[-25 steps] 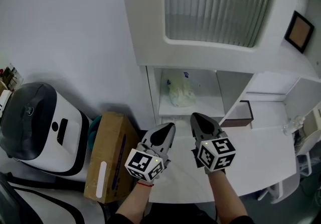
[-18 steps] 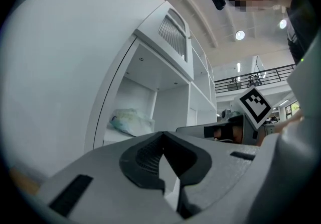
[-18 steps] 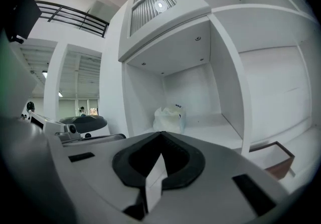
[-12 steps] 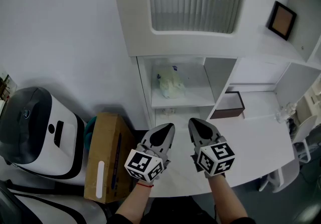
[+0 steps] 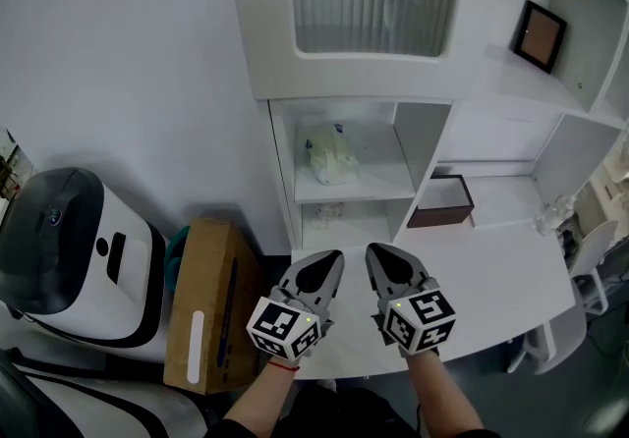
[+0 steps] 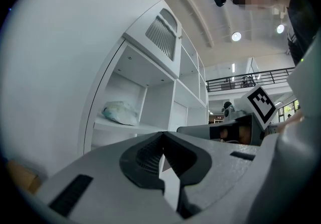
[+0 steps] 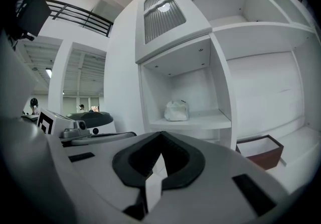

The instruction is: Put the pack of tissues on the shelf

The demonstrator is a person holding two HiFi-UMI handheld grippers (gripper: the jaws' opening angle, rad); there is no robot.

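While hovering near with left gripper (image 5: pixel 322 267) and right gripper (image 5: pixel 381 257) both closed on nothing, saw pack of tissues (image 5: pixel 330 155) lying on far shelf (image 5: pixel 381 187); judged soft, light, crushable, best pinched across its middle.

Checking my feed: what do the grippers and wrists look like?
Both the left gripper and the right gripper have pale grey shells tapering to dark ribbed jaws. Each carries a white cube printed with black square markers. A thin red band circles the left wrist; no sleeves show.
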